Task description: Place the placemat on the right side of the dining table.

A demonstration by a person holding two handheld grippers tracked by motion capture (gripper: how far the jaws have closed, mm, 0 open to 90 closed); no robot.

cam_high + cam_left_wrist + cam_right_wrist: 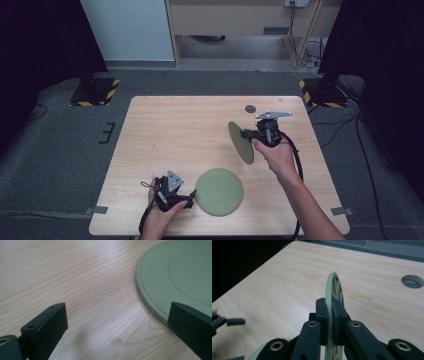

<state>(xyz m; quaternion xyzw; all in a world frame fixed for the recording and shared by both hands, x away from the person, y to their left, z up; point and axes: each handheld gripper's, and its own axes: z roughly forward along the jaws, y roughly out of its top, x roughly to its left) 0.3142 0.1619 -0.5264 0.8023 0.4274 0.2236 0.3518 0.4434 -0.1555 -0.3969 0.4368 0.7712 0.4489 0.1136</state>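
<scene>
Item: two pale green plates on a light wood table.

Right gripper: my jaws are clamped on the rim of the lifted plate, which I hold on edge, clear of the tabletop, right of centre. The right gripper view shows its ribbed underside turned to one side.

Left gripper: my jaws stand wide, holding nothing, low at the near edge of the table. One jaw lies over the rim of the flat plate; the other is over bare wood.

Also present: round grey cable port near the far edge.

Step in hand, as I judge it: carrying the lifted plate toward the flat one for stacking.

Next move calls for: tipping the lifted plate level, centring it over the flat plate, lowering before release. The left gripper can steady the flat plate's rim.
</scene>
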